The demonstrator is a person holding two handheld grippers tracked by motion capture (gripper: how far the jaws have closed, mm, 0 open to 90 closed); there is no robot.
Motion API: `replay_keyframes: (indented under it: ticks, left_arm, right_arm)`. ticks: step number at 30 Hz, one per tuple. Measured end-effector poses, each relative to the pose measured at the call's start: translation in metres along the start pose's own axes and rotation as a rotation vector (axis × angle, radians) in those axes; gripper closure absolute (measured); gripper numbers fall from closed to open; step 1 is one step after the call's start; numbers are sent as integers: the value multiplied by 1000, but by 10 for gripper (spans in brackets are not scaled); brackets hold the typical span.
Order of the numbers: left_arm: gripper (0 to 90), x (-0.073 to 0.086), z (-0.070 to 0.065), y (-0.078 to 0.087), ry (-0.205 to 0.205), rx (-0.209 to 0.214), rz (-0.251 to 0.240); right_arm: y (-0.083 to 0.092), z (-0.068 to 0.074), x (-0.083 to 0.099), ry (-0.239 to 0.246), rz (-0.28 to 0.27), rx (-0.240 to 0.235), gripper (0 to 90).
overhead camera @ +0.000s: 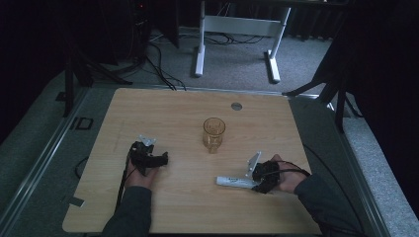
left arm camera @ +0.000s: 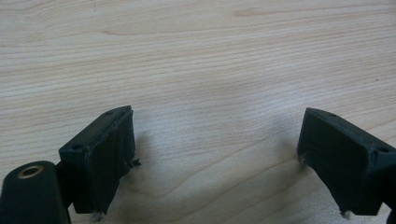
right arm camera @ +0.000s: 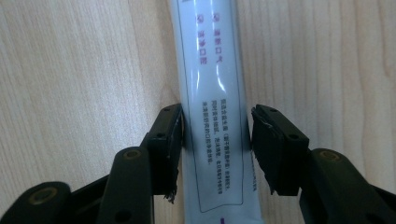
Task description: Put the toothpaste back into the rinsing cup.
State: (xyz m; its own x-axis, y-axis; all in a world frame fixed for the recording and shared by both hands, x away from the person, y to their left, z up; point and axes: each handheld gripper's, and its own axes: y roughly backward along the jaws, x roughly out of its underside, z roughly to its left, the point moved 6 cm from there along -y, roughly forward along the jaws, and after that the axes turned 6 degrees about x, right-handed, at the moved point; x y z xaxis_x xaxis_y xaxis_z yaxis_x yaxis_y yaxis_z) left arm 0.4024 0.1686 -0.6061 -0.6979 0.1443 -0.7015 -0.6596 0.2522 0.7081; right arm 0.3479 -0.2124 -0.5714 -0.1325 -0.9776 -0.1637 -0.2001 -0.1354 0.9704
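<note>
A white tube with small printed text (overhead camera: 233, 181) lies flat on the wooden table (overhead camera: 173, 108), near its front right. My right gripper (overhead camera: 255, 183) is at the tube's right end. In the right gripper view the tube (right arm camera: 210, 70) runs up between the jaws of this gripper (right arm camera: 217, 116). One pad is against the tube's side, the other stands a sliver off it, so the grip is open. My left gripper (overhead camera: 163, 159) rests at the front left, and its jaws (left arm camera: 217, 126) are spread wide over bare wood, holding nothing.
An amber drinking glass (overhead camera: 213, 133) stands upright at the table's middle, between and beyond the two hands. A small grey round cap (overhead camera: 236, 106) is set into the tabletop near the far edge. White desk legs (overhead camera: 200, 47) stand on the floor behind.
</note>
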Motion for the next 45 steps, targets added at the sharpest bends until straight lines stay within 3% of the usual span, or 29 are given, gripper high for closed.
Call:
replay_keyframes:
  ticks: [45]
  left_arm:
    - [115, 0, 0, 0, -1, 0, 1]
  right_arm:
    - [-6, -1, -1, 7, 35, -60, 532]
